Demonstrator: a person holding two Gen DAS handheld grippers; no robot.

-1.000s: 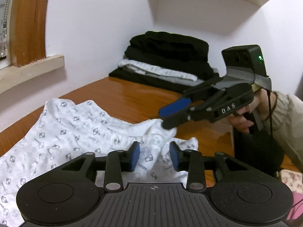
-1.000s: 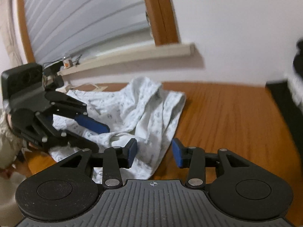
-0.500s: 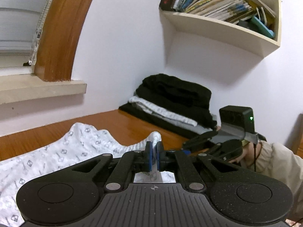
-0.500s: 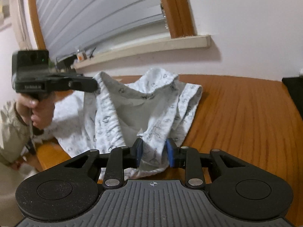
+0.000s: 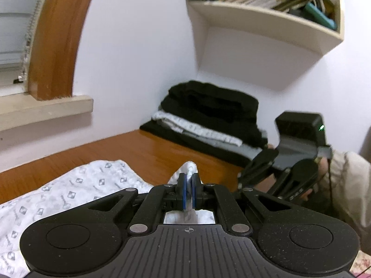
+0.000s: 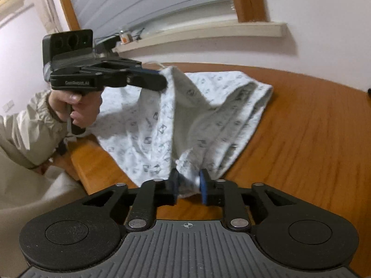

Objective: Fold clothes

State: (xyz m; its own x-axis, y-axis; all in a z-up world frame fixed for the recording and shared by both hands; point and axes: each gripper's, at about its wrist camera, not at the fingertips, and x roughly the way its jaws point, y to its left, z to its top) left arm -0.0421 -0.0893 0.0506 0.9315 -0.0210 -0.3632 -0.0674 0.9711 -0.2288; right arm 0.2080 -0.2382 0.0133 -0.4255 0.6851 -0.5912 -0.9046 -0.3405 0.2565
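Tabletop of orange-brown wood fills the lower part of both views, and on it lies one white patterned garment, partly spread flat and partly raised in a slack tent between two grippers. One stack of folded clothes, dark layers with a pale one between them, sits in the far corner against the wall, well apart from the garment. One wall shelf packed with books hangs above that stack, and one window sill runs along the wall to the left. The left gripper has its two blue pads pressed together on a peak of the cloth, which pokes up just past the fingertips; the right wrist view shows it lifted off the table, held in one hand with a beige sleeve. The right gripper has its jaws partly apart with a lower fold of the garment bunched between the pads; whether they actually pinch it I cannot tell.
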